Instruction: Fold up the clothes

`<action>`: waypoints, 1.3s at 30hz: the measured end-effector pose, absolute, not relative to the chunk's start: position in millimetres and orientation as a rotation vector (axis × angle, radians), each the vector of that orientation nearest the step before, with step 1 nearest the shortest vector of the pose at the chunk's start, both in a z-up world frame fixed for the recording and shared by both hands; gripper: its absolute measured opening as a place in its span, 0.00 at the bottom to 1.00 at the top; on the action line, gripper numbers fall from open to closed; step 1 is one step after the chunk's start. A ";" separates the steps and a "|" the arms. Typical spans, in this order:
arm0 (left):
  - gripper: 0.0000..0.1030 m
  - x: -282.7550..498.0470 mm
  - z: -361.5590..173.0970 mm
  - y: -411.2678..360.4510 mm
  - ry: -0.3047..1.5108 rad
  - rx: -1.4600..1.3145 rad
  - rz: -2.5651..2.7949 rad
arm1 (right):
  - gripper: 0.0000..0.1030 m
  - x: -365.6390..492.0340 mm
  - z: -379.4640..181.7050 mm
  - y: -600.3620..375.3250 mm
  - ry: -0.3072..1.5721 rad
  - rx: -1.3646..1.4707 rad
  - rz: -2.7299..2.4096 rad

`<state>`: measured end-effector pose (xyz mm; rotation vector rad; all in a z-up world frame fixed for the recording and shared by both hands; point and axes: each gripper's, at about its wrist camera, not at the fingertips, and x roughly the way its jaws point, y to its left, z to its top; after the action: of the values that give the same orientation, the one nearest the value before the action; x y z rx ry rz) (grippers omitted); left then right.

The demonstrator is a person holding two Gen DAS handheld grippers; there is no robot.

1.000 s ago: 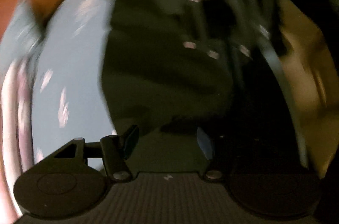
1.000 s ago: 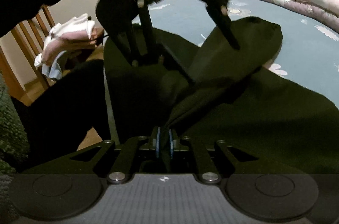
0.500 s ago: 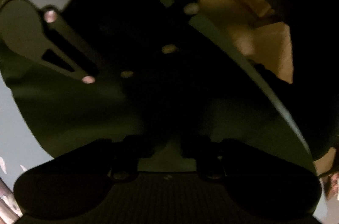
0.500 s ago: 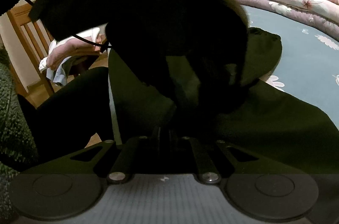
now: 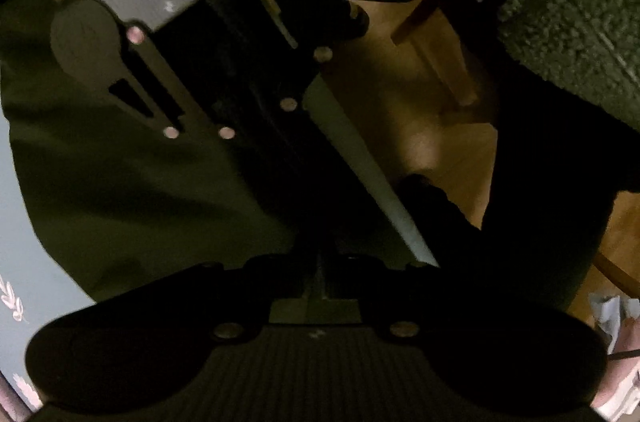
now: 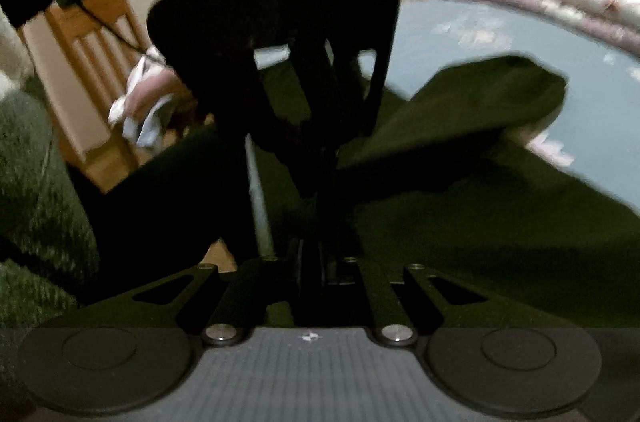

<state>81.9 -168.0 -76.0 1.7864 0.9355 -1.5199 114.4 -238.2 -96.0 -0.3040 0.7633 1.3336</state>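
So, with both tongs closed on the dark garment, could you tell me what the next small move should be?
Probably carry the left tongs across the blue bedspread, away from the right tongs, drawing the dark green garment flat: both grip it close together at the bed edge, and it lies bunched.

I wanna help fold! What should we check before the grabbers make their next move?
1. Right gripper shut on the green garment: ok.
2. Left gripper closed: ok.
3. Left gripper really pinching cloth: cannot tell, too dark there.
4. Both grippers close together over the same part of the garment: ok.
5. Garment lying flat: not ok, a flap is humped up at the far side.
6. Bare blue cover beyond the garment to lay the fold on: ok.
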 end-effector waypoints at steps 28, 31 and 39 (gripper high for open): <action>0.42 42.8 -89.1 -107.2 0.523 1.195 -1.075 | 1.00 29.3 -109.2 -362.0 0.596 0.485 0.266; 0.43 39.4 -92.9 -115.5 0.516 1.212 -1.062 | 1.00 16.1 -110.2 -363.9 0.584 0.500 0.204; 0.43 40.8 -120.8 -121.0 0.534 1.263 -0.988 | 1.00 5.0 -122.4 -427.8 0.511 0.756 -0.041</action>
<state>40.8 -121.0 -120.8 1.2632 0.5339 -0.9875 5.0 -427.8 -122.4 0.7562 0.5115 -0.0408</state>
